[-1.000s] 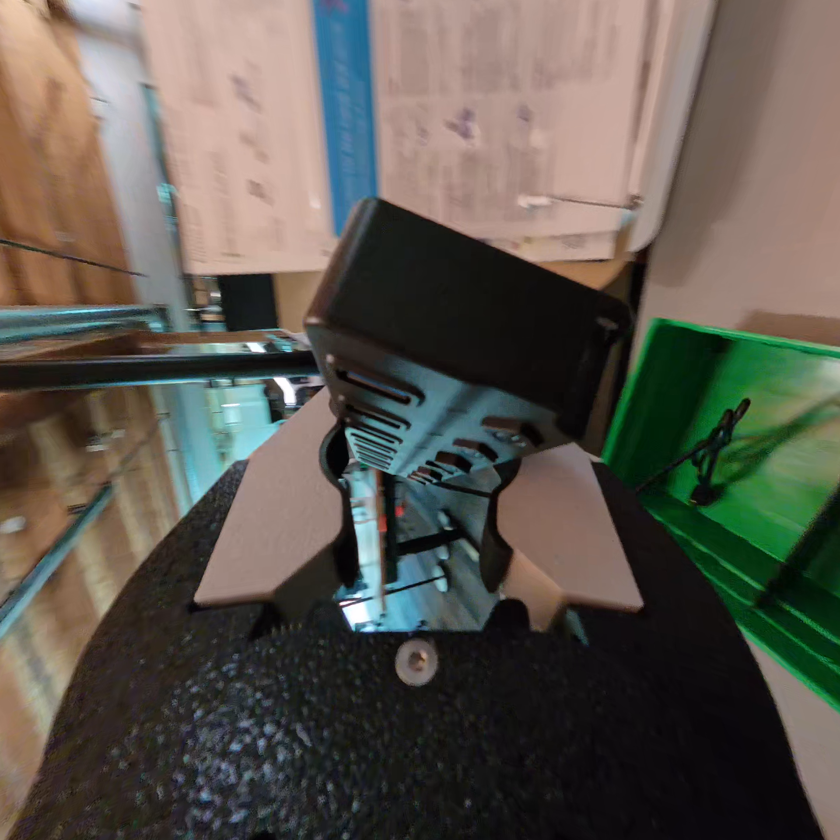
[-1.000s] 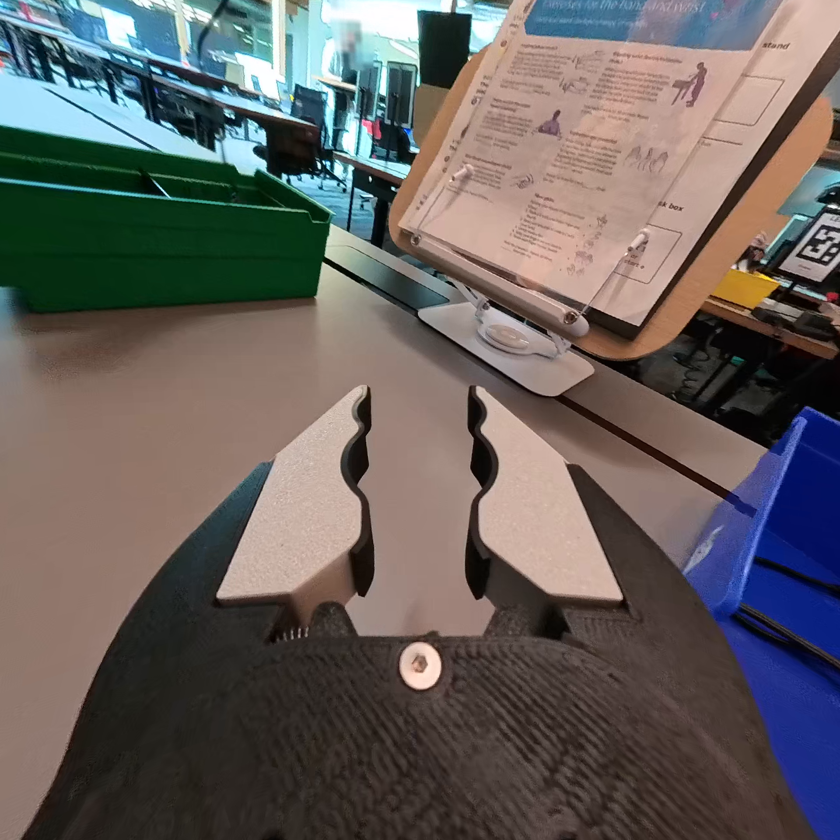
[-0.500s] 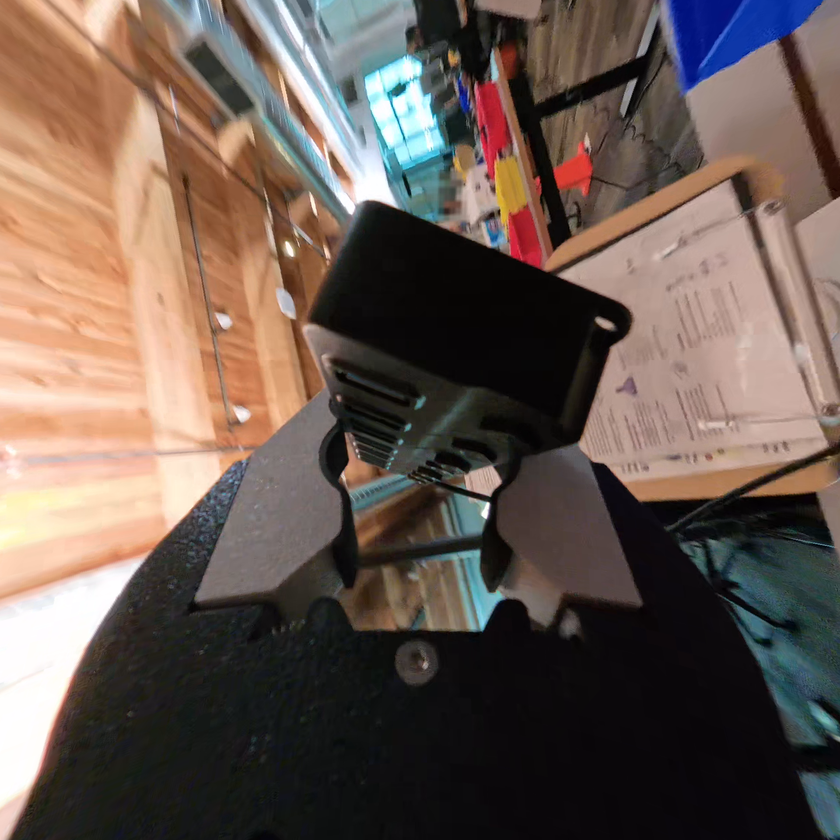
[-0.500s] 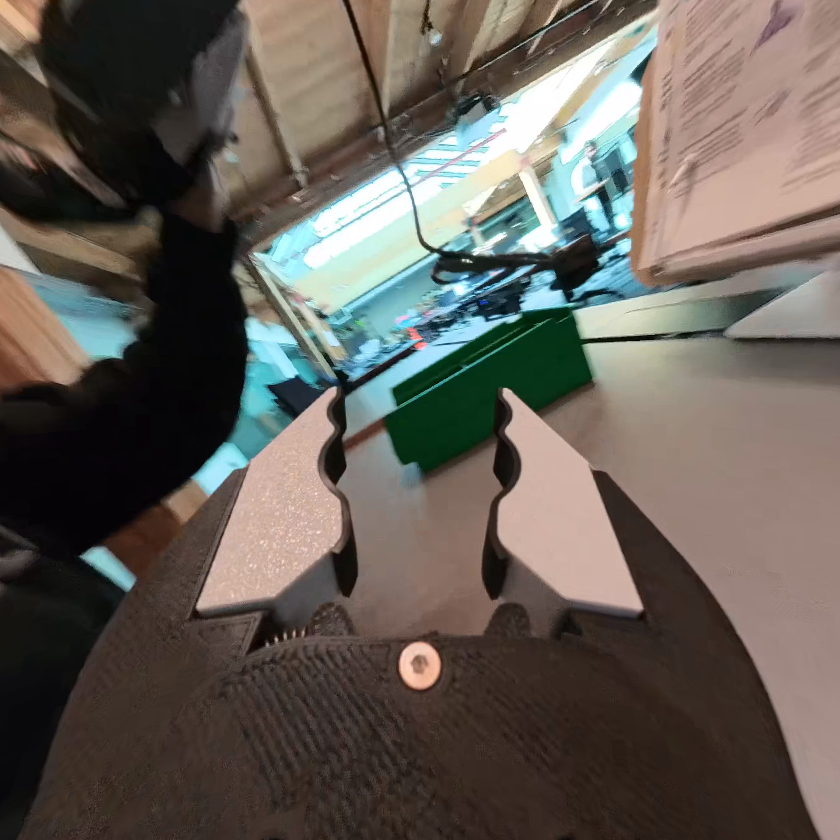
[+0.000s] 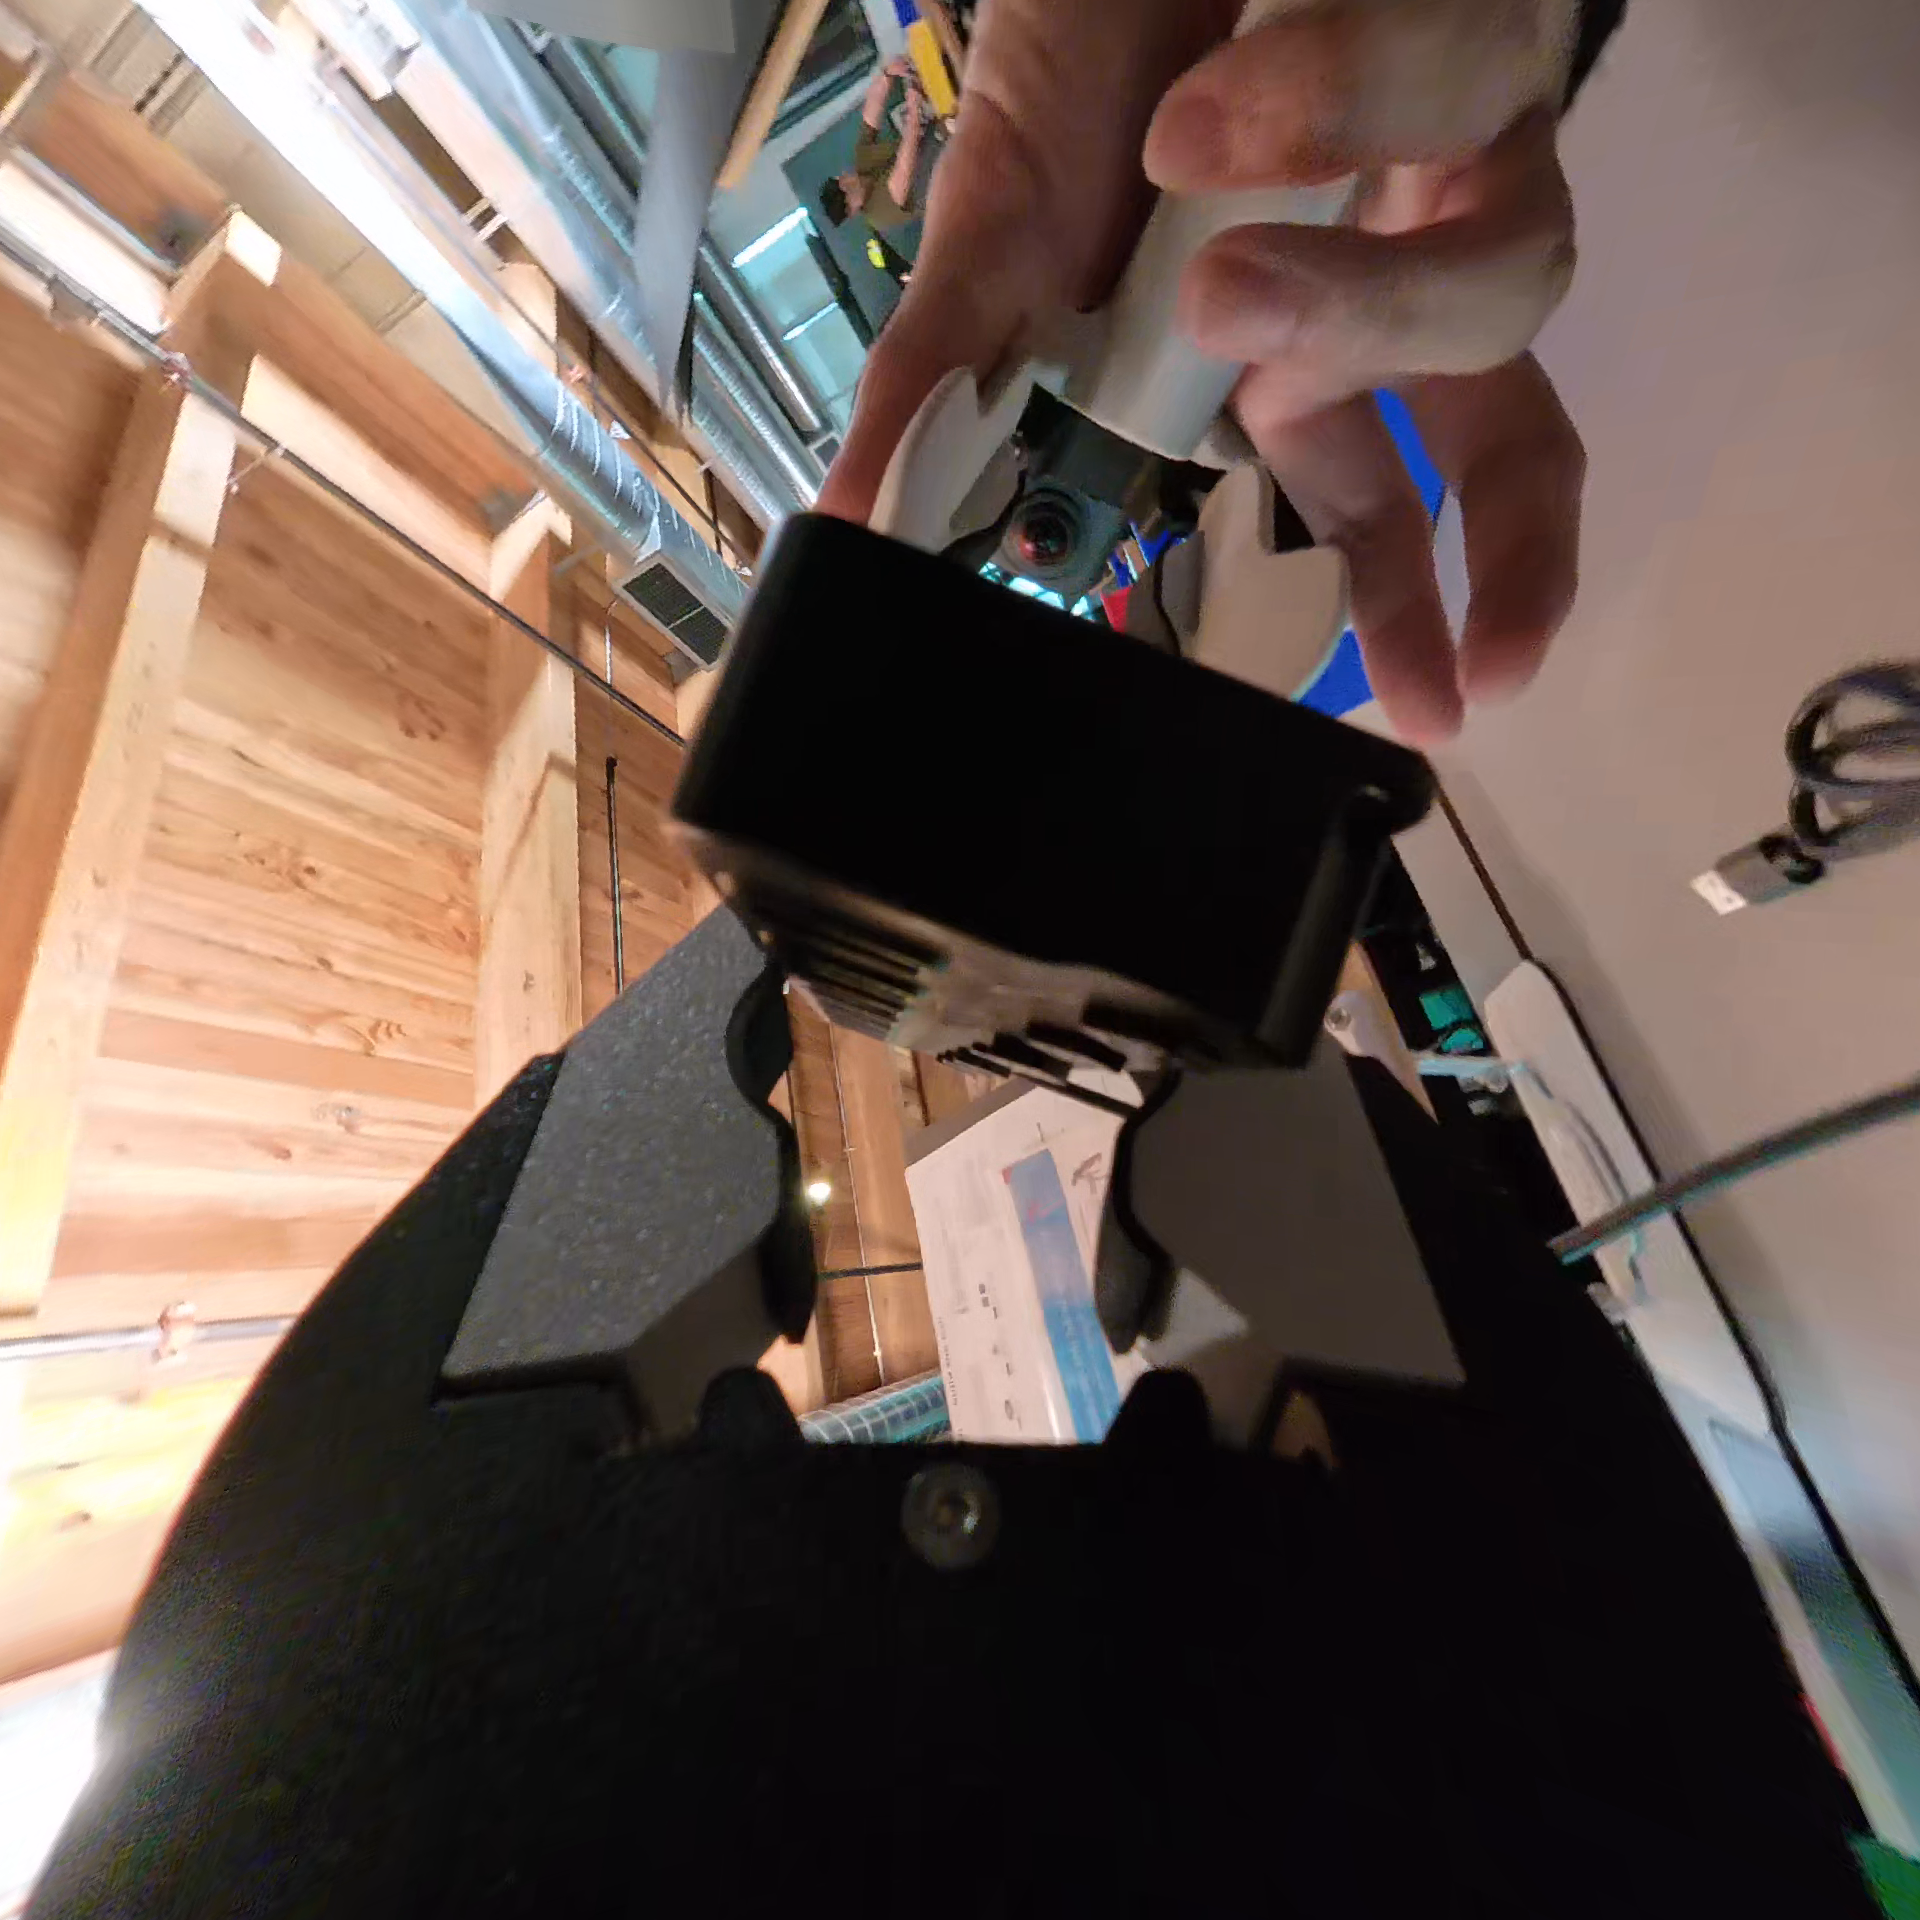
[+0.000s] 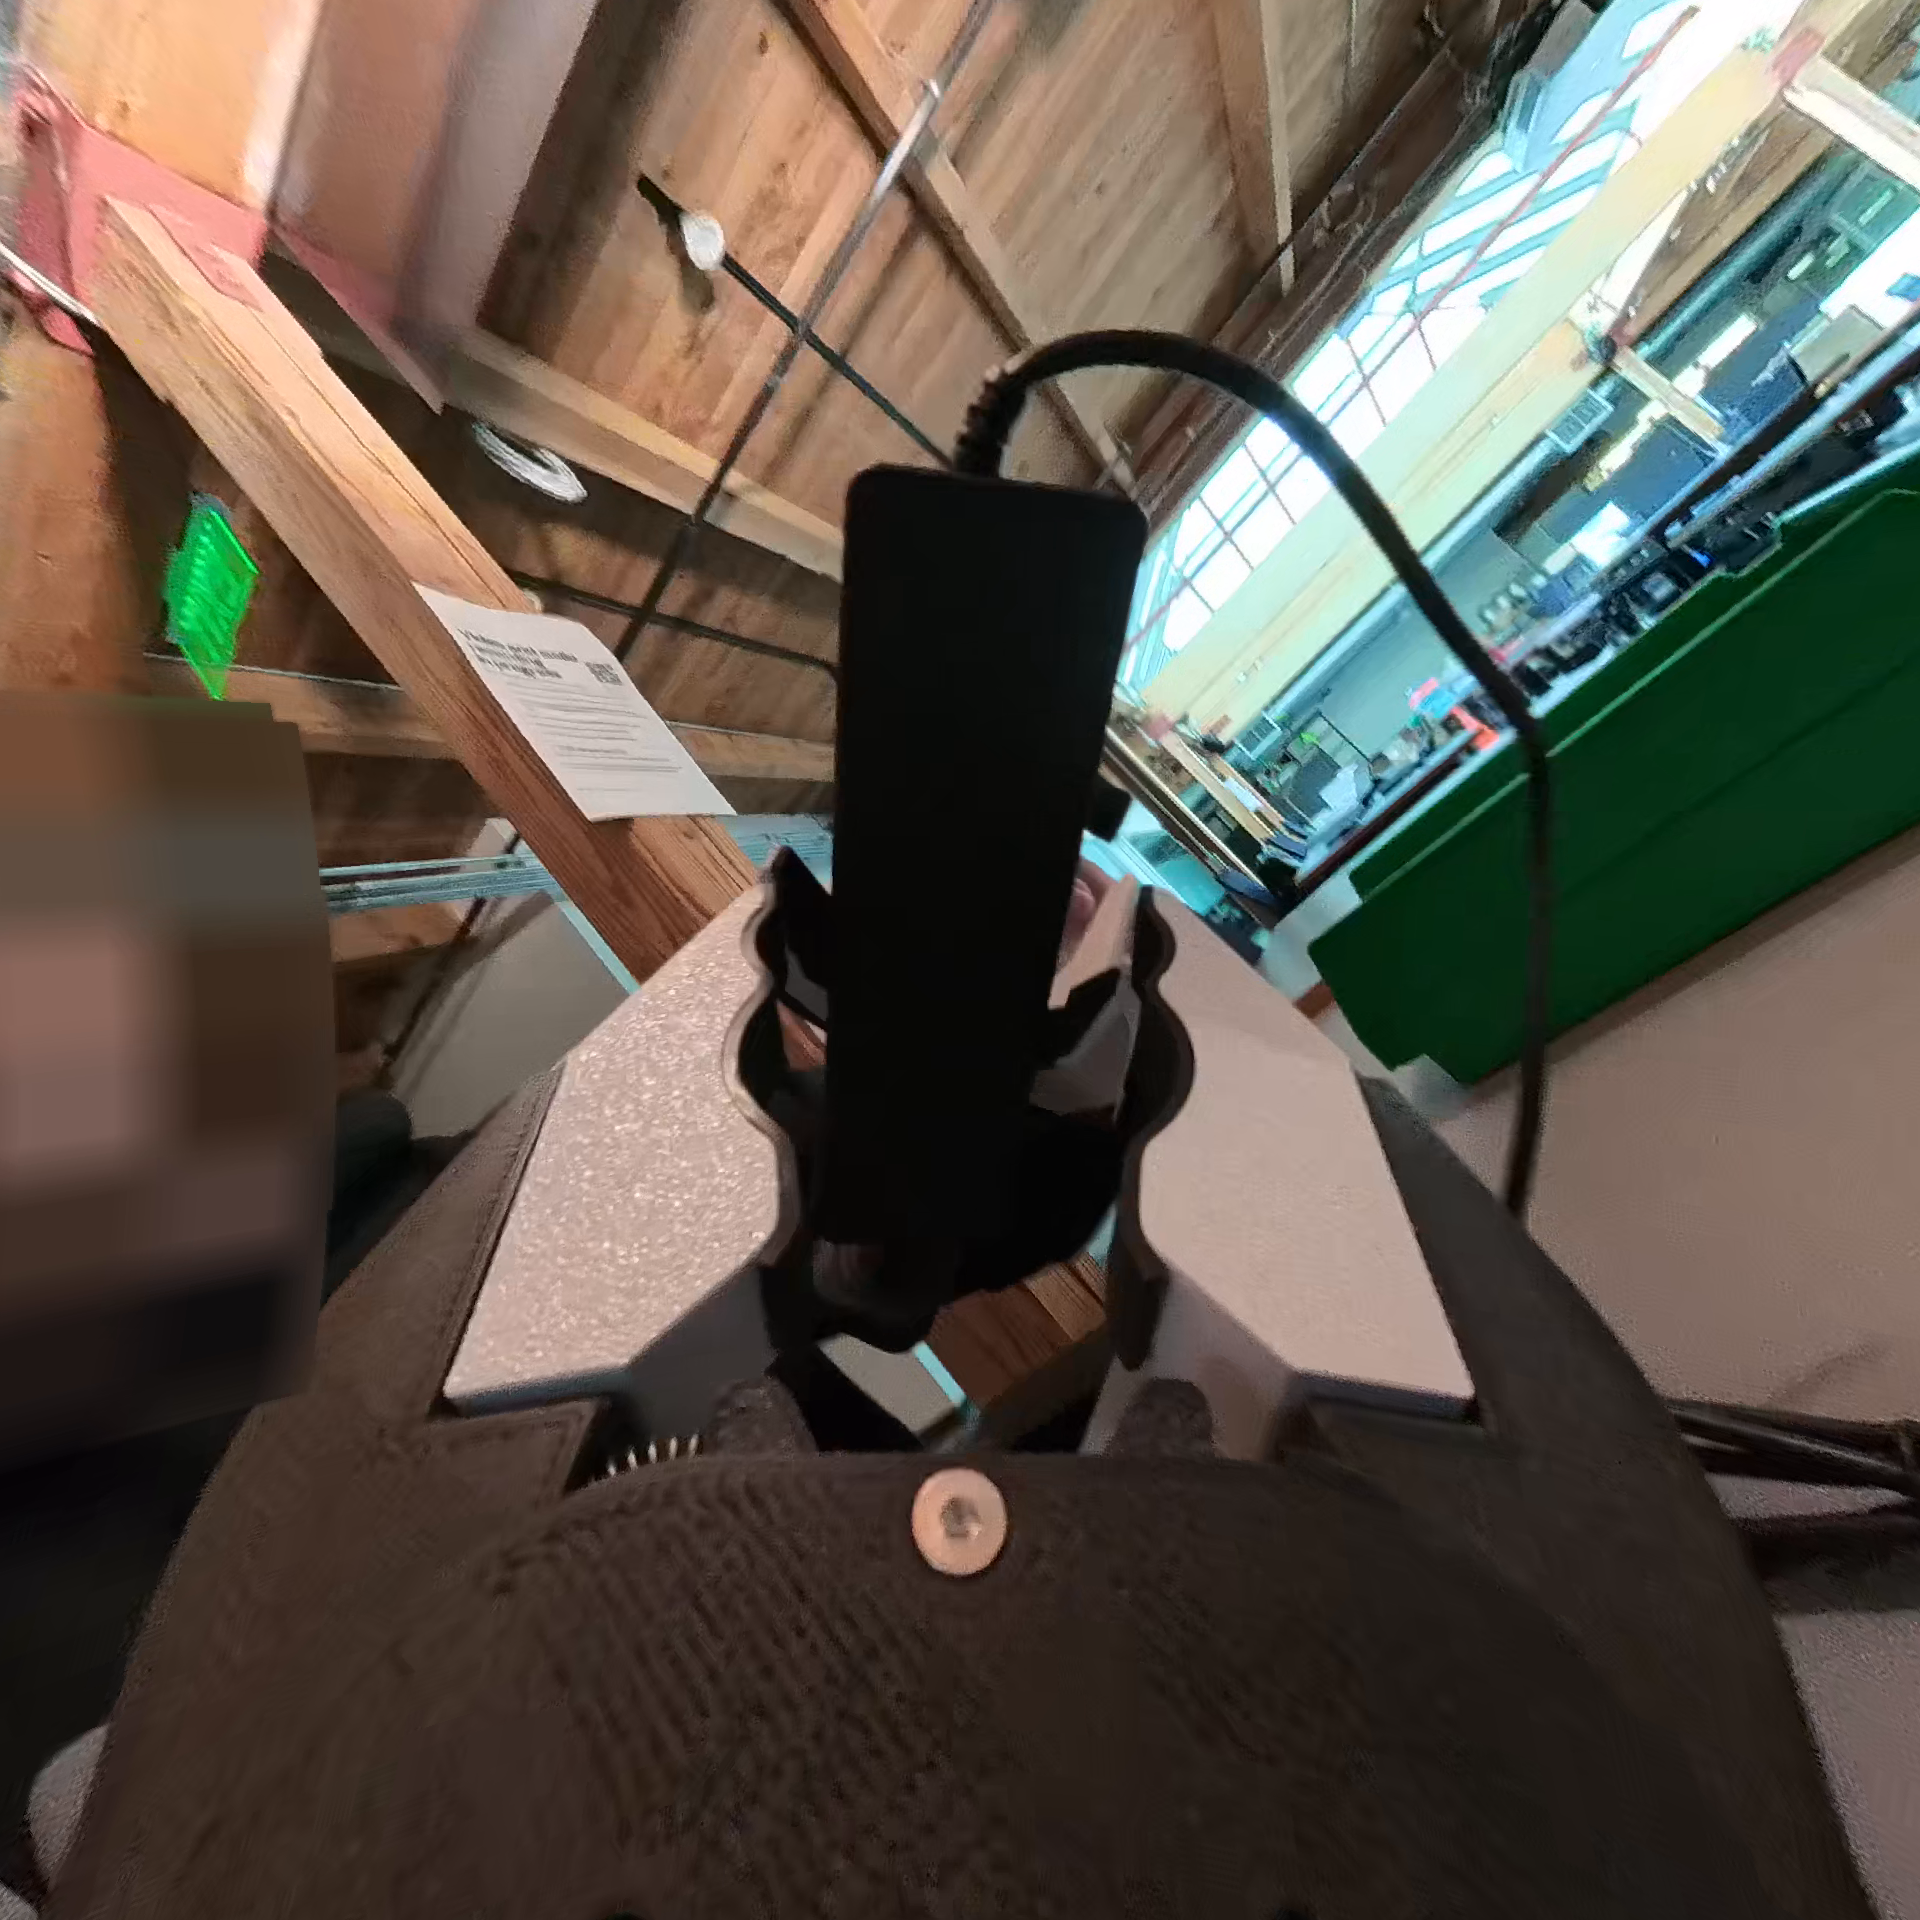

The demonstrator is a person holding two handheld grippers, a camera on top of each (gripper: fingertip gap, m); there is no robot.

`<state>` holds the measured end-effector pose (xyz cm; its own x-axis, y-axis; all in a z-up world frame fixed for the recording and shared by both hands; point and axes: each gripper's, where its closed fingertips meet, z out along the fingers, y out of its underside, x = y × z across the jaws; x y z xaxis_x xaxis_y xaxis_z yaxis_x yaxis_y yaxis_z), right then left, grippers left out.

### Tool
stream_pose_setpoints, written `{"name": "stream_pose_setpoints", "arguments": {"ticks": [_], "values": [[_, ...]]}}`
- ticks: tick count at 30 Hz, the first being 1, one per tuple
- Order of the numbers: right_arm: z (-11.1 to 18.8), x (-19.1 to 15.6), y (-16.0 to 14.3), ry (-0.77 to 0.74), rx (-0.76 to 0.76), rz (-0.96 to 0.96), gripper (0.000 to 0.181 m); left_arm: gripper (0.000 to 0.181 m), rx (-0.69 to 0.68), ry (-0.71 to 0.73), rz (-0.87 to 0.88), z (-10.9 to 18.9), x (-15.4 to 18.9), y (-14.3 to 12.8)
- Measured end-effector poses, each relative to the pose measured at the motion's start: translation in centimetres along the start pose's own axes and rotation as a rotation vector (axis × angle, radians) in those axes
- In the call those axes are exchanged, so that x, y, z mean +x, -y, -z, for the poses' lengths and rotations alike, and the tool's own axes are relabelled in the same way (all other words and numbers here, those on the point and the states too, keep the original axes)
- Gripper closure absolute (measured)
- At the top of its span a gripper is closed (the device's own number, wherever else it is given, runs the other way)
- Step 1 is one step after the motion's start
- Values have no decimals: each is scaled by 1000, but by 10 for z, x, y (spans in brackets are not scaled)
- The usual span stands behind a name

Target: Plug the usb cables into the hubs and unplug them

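Observation:
My left gripper (image 5: 961, 1039) is shut on one end of a black USB hub (image 5: 1039, 810) and holds it up in the air. In the right wrist view the hub (image 6: 966, 779) shows edge-on and stands between the fingers of my right gripper (image 6: 956, 894), which is open around it. The hub's black cable (image 6: 1455, 623) leaves its far end and curves down to the right. A hand (image 5: 1299, 260) holds the right gripper's white handle (image 5: 1174, 343) just beyond the hub. A coiled black USB cable with a silver plug (image 5: 1756, 878) lies on the grey table (image 5: 1766, 416).
A green bin (image 6: 1662, 831) stands on the table to the right. A document stand with papers (image 5: 1018, 1278) shows under the hub, and a blue bin (image 5: 1403, 436) behind the hand. A thin cable (image 5: 1714, 1174) crosses the table. Wooden beams fill the background.
Both grippers have swung round. The right gripper, empty over the table before, now has the hub between its open fingers. The left gripper keeps its hold on the hub.

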<state>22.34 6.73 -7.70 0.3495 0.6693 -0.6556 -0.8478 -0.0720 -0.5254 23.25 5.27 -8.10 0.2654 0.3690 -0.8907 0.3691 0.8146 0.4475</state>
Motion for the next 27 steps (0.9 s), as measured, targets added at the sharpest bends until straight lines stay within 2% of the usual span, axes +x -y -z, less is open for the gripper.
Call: {"name": "stream_pose_setpoints", "arguments": {"ticks": [3, 7, 10, 12, 15, 17, 18, 19, 21, 24, 26, 27], "values": [[6, -6, 14, 75, 93, -78, 113, 120, -5, 46, 58, 1, -2, -2], [7, 10, 15, -17, 107, -53, 113, 120, 4, 74, 215, 3, -1, 2], [8, 14, 24, -21, 177, -70, 116, 121, 18, 80, 179, 2, 6, 13], [14, 16, 29, -42, 191, -76, 124, 120, -62, 42, 252, -4, 16, 1], [17, 27, 21, -248, 60, 177, 113, 120, -299, -89, 440, -15, 50, -45], [18, 45, 16, -447, -46, 412, 97, 120, -419, -140, 501, -19, 68, -67], [15, 51, 12, -500, -88, 494, 92, 120, -474, -174, 514, -21, 77, -75], [11, 50, 15, -507, -71, 543, 98, 120, -514, -196, 528, -25, 84, -79], [5, 55, 10, -528, -104, 583, 97, 120, -506, -199, 579, -34, 89, -78], [15, 76, 9, -688, -172, 708, 102, 121, -493, -171, 594, -45, 87, -78], [20, 77, 17, -755, -165, 799, 106, 121, -495, -159, 578, -50, 86, -78], [20, 75, 19, -763, -158, 836, 116, 121, -507, -153, 572, -51, 86, -80]]}}
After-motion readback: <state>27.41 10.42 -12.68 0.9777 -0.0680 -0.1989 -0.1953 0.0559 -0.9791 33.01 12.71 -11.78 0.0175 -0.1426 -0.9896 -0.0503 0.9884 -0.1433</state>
